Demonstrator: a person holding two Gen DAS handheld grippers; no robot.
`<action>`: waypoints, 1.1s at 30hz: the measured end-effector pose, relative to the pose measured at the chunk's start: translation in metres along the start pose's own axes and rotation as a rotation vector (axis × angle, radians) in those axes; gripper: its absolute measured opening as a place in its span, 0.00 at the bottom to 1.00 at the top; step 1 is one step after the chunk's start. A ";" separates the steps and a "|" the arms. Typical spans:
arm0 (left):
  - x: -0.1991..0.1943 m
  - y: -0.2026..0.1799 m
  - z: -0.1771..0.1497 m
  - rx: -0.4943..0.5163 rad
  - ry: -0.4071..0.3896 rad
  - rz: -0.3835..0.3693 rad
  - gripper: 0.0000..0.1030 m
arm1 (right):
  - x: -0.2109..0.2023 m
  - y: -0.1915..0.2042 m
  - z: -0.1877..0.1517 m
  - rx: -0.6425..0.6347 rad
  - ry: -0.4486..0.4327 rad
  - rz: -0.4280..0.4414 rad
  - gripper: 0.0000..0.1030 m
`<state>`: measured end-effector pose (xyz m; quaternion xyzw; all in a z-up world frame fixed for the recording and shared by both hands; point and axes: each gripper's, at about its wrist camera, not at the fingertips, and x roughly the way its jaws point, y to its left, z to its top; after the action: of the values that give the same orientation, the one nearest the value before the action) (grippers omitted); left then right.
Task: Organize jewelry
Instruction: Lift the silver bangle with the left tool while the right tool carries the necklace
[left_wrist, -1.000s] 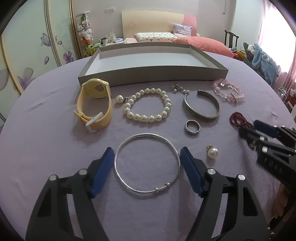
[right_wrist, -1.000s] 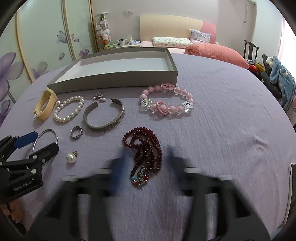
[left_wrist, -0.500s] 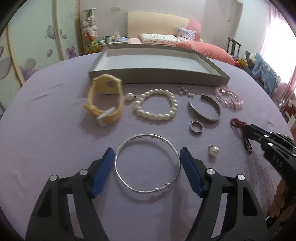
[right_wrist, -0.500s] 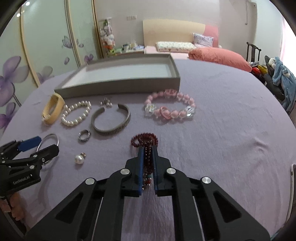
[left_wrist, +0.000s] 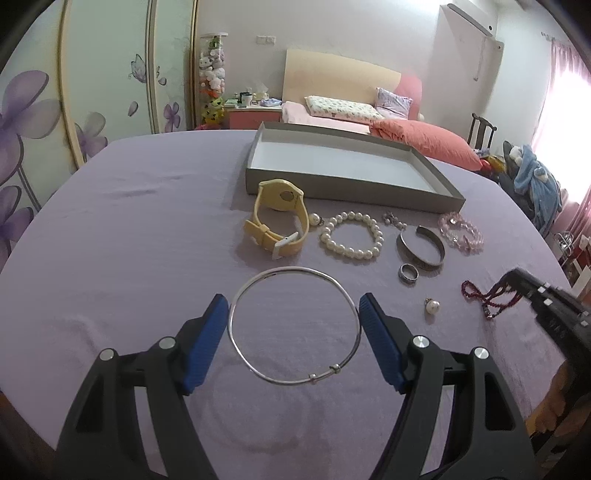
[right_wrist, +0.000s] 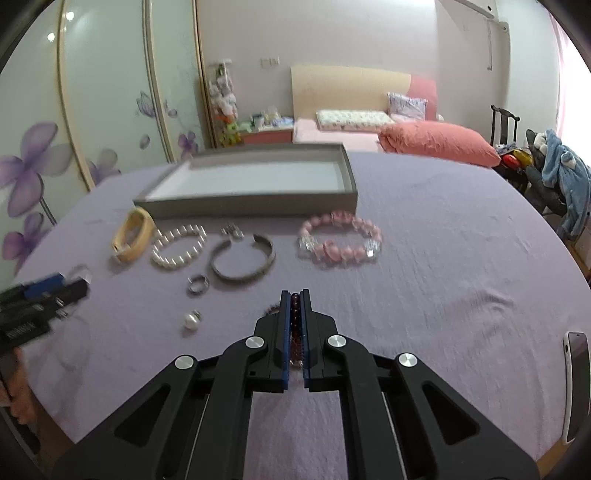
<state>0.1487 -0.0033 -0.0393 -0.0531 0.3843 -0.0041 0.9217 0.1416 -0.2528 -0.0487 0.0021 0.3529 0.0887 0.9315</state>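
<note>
Right wrist: right tongs (right_wrist: 294, 295) pinch dark-red beads (right_wrist: 295, 321); ring (right_wrist: 198, 285), pearl (right_wrist: 191, 319) nearby; left tongs (left_wrist: 293, 308) grip bangle (left_wrist: 294, 325).

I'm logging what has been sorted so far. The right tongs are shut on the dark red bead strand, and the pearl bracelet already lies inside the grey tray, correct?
Not quite. The pearl bracelet lies on the purple cloth in front of the grey tray, whose visible inside holds nothing; the left wrist view shows this. The right tongs are indeed shut on the dark red bead strand.
</note>
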 end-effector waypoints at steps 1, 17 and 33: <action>0.000 0.002 0.000 -0.002 0.001 0.001 0.69 | 0.005 0.000 -0.002 0.000 0.022 -0.007 0.06; -0.002 0.006 0.000 -0.010 -0.003 0.001 0.69 | 0.029 -0.001 -0.016 -0.009 0.125 -0.043 0.28; -0.028 0.007 -0.003 -0.016 -0.052 -0.013 0.69 | -0.029 -0.006 -0.004 0.027 -0.100 0.028 0.09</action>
<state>0.1265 0.0046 -0.0226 -0.0633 0.3597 -0.0058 0.9309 0.1184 -0.2642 -0.0326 0.0241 0.3068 0.0968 0.9465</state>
